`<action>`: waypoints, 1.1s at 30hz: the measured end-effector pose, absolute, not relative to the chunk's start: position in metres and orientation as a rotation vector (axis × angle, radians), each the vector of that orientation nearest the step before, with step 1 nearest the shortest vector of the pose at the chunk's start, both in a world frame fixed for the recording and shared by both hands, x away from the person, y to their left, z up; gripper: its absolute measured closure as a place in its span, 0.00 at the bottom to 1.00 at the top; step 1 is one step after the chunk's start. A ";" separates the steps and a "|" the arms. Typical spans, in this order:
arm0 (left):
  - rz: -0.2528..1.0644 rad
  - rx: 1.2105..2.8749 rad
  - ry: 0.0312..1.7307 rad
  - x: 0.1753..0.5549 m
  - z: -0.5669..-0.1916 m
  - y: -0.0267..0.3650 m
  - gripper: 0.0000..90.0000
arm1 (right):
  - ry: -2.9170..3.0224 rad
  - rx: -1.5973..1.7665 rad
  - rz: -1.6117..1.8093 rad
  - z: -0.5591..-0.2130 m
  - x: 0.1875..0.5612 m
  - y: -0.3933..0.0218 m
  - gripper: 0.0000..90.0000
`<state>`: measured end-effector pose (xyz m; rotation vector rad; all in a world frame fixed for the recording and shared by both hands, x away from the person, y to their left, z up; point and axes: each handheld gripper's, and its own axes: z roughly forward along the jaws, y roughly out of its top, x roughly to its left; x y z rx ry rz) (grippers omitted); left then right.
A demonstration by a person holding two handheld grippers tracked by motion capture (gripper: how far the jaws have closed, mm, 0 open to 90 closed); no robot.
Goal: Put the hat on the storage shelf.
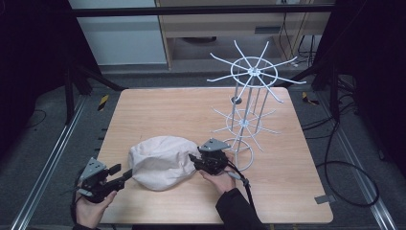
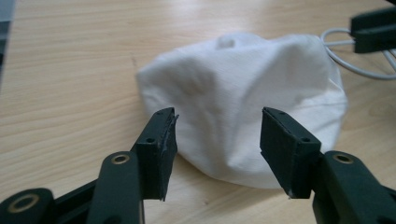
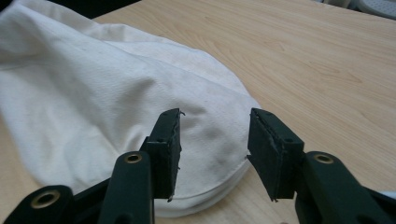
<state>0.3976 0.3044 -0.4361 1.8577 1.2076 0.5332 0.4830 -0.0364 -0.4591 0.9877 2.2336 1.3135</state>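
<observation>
While it slumps on the near half of the pale wood-grain table (image 1: 158, 115), the off-white soft cloth cap (image 1: 162, 161) looks like a crumpled dome, woven fine and matte, with folds running across its crown. It lies between the two grippers. The left gripper (image 1: 128, 173) points at its near-left edge from the table's near-left corner, jaws released and just short of the cloth. The right gripper (image 1: 192, 158) sits at the cap's right side, jaws also released, nothing pinched between them.

From the left gripper view the cap (image 2: 243, 100) shows a small button-like bump on top and a rounded, sagging rim; the black ribbed pads (image 2: 164, 144) stand apart in front of it, and the other gripper's dark jaw tips show at the far right beside a loop of white wire. From the right gripper view the cap (image 3: 116, 107) shows a stitched double seam along its lower edge and faint grey smudges on the weave, with the pads (image 3: 169, 147) spread just before the fabric.

Seen from the high view, a white wire rack with two tiers of radiating spokes (image 1: 249, 103) rises on thin rods at the cap's far right, its ring base near the right hand.
</observation>
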 end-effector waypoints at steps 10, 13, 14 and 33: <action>0.474 1.950 1.273 0.418 -0.457 0.288 0.79 | 2.263 1.041 1.214 -0.486 0.502 -0.027 0.68; 0.454 1.942 1.289 0.422 -0.458 0.291 0.91 | 2.286 1.070 1.189 -0.488 0.502 -0.027 0.81; 0.459 1.944 1.292 0.424 -0.457 0.292 0.93 | 2.288 1.089 1.185 -0.487 0.502 -0.027 0.88; 0.600 1.878 1.353 0.489 -0.454 0.290 0.98 | 2.403 0.956 1.269 -0.481 0.451 -0.023 1.00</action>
